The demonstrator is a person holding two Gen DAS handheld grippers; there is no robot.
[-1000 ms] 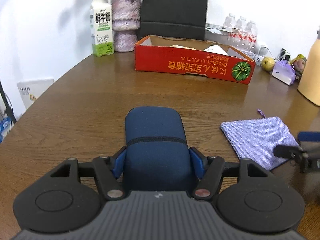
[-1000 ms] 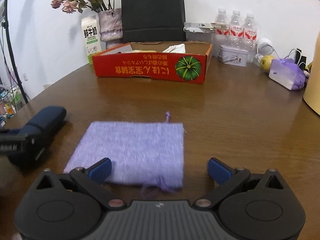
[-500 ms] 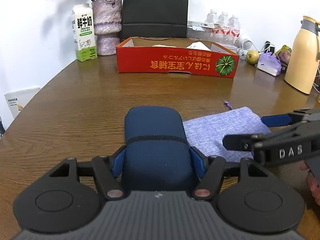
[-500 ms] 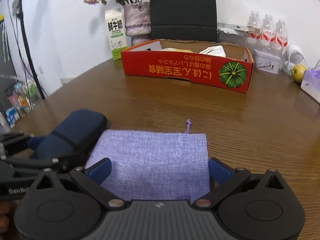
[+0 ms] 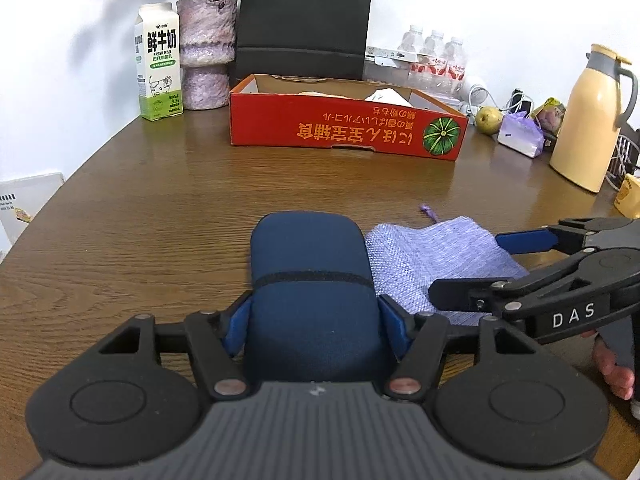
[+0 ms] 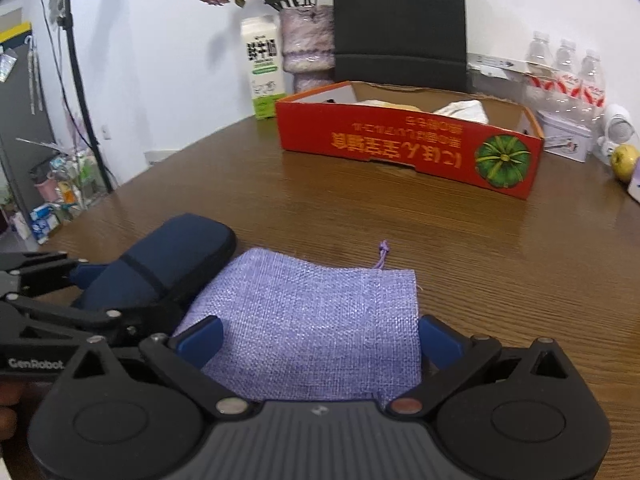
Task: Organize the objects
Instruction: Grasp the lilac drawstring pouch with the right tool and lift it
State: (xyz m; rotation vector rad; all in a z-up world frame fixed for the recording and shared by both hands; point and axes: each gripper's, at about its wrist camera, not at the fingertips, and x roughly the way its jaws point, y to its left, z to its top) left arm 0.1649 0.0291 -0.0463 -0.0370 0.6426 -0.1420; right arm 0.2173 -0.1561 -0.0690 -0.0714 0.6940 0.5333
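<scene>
The left gripper (image 5: 314, 322) is clamped on the near end of a dark blue fabric-covered oblong case (image 5: 310, 276), blue pads pressed to both its sides. Just beside it, the right gripper (image 6: 320, 338) stands wide apart, straddling a flat lilac woven drawstring pouch (image 6: 316, 320) on the brown wooden table (image 6: 500, 248); whether its pads touch the cloth cannot be told. Farther back sits a red cardboard tray (image 5: 344, 130).

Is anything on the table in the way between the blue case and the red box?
No. The left gripper holds the blue case, and only bare table lies between it and the red box. The purple pouch sits beside the case, off to the right, not in that path.
</scene>
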